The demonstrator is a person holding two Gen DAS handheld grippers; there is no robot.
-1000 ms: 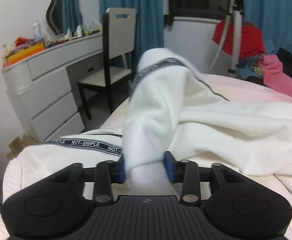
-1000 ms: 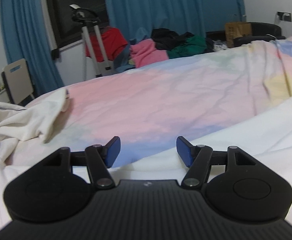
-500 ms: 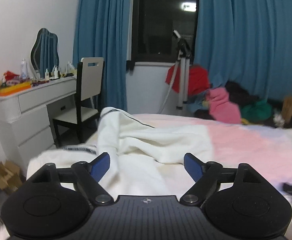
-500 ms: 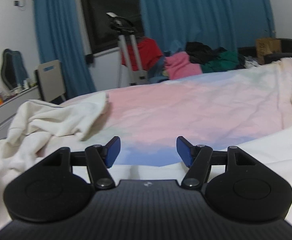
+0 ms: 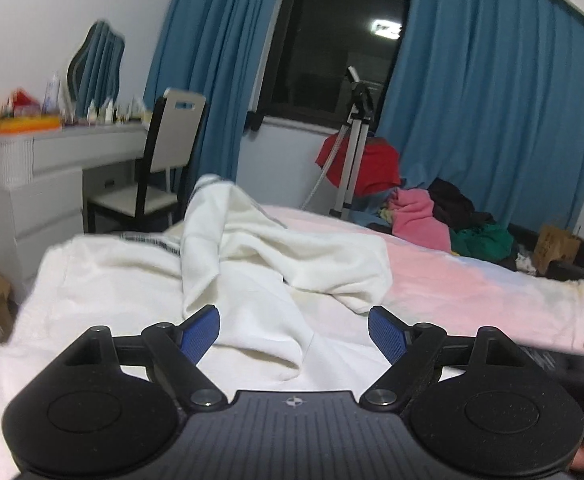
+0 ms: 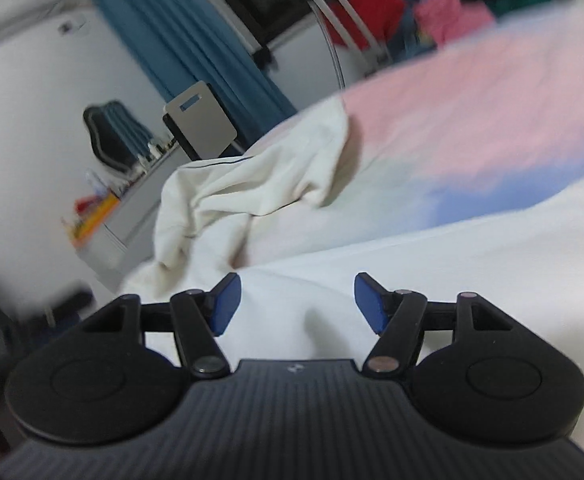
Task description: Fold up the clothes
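A cream white garment (image 5: 252, 264) is lying crumpled on the bed (image 5: 472, 280), bunched toward the bed's edge nearest the white dressing table (image 5: 44, 168) and the chair (image 5: 164, 168). One folded length of it is running forward toward the left gripper (image 5: 294, 334), with a dark printed band (image 5: 148, 240) showing along a hem at the back. The left gripper is hovering over that cloth with its blue pads (image 5: 200, 332) standing spread wide apart; fabric is lying below and between them, but neither pad is pressing on it.

The right gripper (image 6: 296, 306) is tilting over a smooth white stretch of fabric (image 6: 452, 264) in the foreground, and its view is blurring. Its jaws are opening, the pads (image 6: 224, 304) set apart with only flat cloth beneath them and nothing pinched. From this side the garment's rumpled heap (image 6: 252, 192) is sitting ahead and to the left, on the pink and blue sheet (image 6: 472, 120).

Beyond the bed, a tripod (image 5: 352, 152) is standing before the dark window (image 5: 340, 40) between blue curtains (image 5: 492, 100), with red cloth (image 5: 372, 164) draped on it and a pile of pink, black and green clothes (image 5: 444, 220) beside it.
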